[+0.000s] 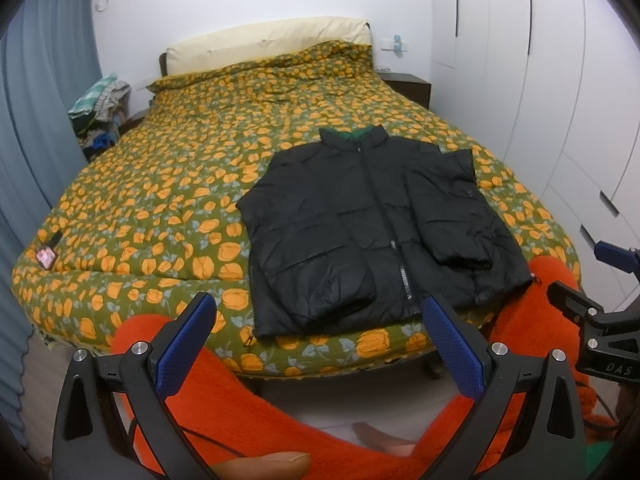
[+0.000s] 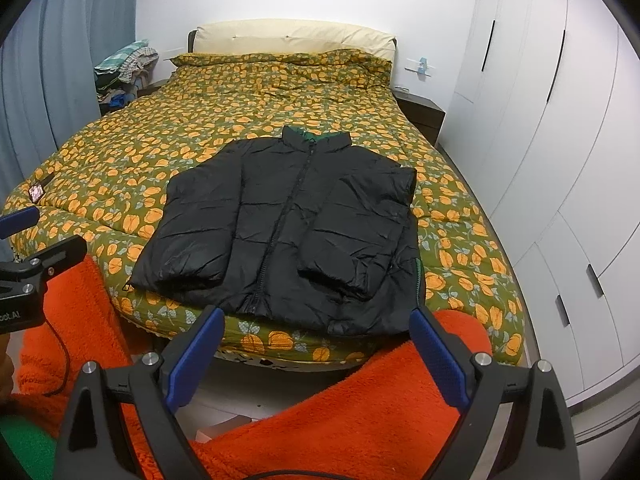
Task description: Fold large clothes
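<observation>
Jacket (image 1: 376,224): black puffer, lying face up near the foot edge of the bed (image 1: 160,184), zipper closed and running down the middle, collar pointing toward the headboard with a strip of green lining showing inside it.
Sleeves: both are lying folded inward over the front panels, cuffs pointing toward the hem; in the right wrist view the cuff of the right-hand sleeve (image 2: 352,240) is resting close to the hem.
Hem: sitting just at the foot edge of the mattress, with a little of it hanging over.
Left gripper (image 1: 320,344): hovering off the foot of the bed, its blue-padded fingers (image 1: 188,352) standing wide apart and gripping nothing, clear of the fabric.
Right gripper (image 2: 318,356): likewise hanging short of the bed, jaws spread and holding nothing, apart from the jacket.
Person: wearing fuzzy orange sleeves (image 2: 360,408) that are filling the lower part of both views; a fingertip (image 1: 264,464) is showing at the bottom of the left wrist view.
Bedding: green quilt with an orange flower print, covering the whole bed; a cream pillow (image 1: 268,40) is leaning at the head.
Surroundings: white wardrobe (image 2: 560,160) standing along the right side, blue curtain (image 1: 44,100) hanging on the left, a pile of clothes (image 1: 100,104) sitting beside the head of the bed.
</observation>
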`<state>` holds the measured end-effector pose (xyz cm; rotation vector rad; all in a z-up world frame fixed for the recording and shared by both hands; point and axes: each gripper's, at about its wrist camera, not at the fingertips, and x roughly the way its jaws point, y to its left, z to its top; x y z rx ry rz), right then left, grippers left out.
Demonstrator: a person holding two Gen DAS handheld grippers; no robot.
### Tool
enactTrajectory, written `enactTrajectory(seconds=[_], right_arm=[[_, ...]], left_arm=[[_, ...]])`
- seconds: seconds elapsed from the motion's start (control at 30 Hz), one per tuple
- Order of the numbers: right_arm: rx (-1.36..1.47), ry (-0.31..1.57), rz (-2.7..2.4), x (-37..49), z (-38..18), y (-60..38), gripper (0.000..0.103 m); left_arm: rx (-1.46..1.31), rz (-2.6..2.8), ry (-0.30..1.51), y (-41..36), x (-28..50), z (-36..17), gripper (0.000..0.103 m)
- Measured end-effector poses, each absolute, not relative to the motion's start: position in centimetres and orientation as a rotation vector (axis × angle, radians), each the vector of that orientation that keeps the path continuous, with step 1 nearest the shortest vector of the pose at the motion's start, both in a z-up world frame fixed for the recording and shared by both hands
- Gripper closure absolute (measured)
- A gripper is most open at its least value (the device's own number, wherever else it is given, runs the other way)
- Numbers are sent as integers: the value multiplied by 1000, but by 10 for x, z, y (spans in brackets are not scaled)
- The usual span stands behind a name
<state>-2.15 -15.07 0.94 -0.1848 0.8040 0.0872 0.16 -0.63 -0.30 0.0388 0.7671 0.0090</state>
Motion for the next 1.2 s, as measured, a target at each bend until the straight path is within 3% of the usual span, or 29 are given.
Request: enactTrajectory(seconds=[1.2], right_arm=[[-179,802,83,-23,10,-150,8]], left_arm=[[9,0,758,-10,-2,-3,0]])
